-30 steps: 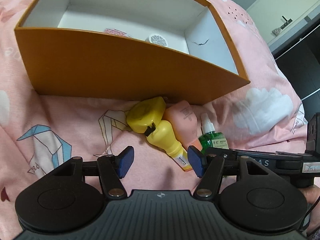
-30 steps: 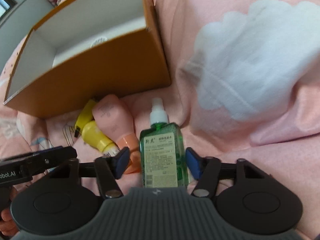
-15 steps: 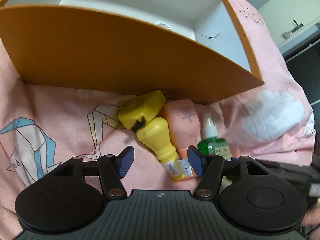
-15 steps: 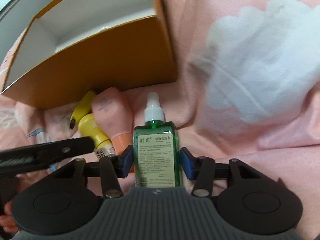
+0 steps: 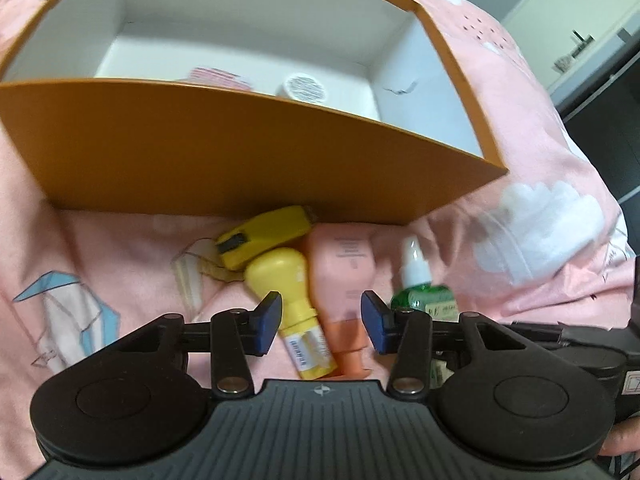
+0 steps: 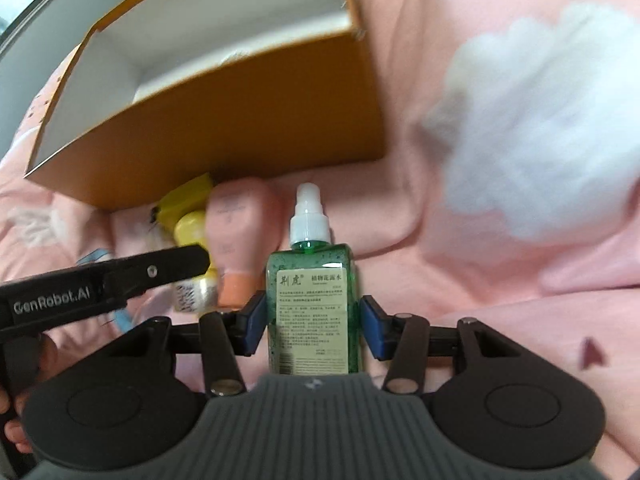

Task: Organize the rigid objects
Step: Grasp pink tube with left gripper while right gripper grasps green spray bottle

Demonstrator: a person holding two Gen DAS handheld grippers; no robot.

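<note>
Ahead of both grippers sits the orange box (image 5: 248, 152) on pink bedding (image 6: 500, 264). The right gripper (image 6: 313, 326) pinches the green spray bottle (image 6: 311, 300). The left gripper (image 5: 321, 322), jaws just narrowing but not pressing, straddles the yellow bottle (image 5: 290, 304) and peach tube (image 5: 344, 276).

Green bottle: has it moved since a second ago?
Yes. In the right wrist view the green bottle now stands up off the bedding, its cap nearer the orange box; the right tongs grip it.

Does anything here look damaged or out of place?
The orange box has a small dark tear or scuff on its right inner wall. Otherwise nothing looks spilled; several bottles just lie loose on the bedding outside it.
</note>
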